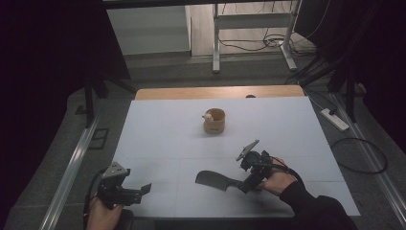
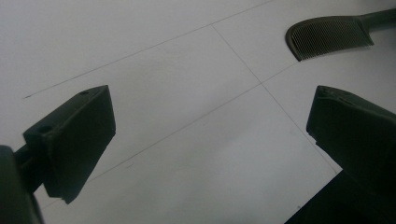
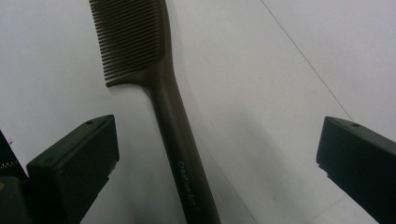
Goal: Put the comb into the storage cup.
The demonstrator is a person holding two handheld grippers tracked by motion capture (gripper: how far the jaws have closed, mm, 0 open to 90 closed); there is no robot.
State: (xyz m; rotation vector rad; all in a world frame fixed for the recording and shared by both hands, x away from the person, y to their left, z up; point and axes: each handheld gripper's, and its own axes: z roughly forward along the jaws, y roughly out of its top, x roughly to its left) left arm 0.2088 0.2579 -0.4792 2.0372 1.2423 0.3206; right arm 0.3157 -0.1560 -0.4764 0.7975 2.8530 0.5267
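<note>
Table [image 1: 158, 139]: white top made of sheets, thin seams crossing it; a strip of bare wood shows along the far edge. Room around it is dim, grey floor, cables on the far right.

Right gripper [image 1: 245, 184]: near right of the table, held in the person's right hand [image 1: 275, 181], dark sleeve behind it. It points left along the table. In the right gripper view its jaws stand wide apart, released, one at each side of the comb's handle, neither touching it [image 3: 219, 154].

Left gripper [image 1: 146, 189]: near left corner, held in the person's left hand [image 1: 103, 213], grey three-cornered plate on top. Jaws spread wide over bare table, nothing between them [image 2: 210, 135].

Comb [image 1: 213, 179]: lies flat on the table, near side, a little right of centre, just left of the right gripper. Dark brown-olive, one piece, matt. Broad head with a curved back and a row of fine, close-set teeth; head lies to the left, long slim handle runs right toward the right gripper. In the right gripper view [image 3: 168, 112] the handle narrows from the head and carries small pale lettering near its end, too small to read surely. In the left gripper view the head shows at the upper right [image 2: 327, 37], teeth along its lower edge.

Cup [image 1: 214, 120]: small, tan, wooden-looking, upright, far centre of the table, well apart from comb and both grippers. A small pale thing sits at its rim; cannot tell what it is.
</note>
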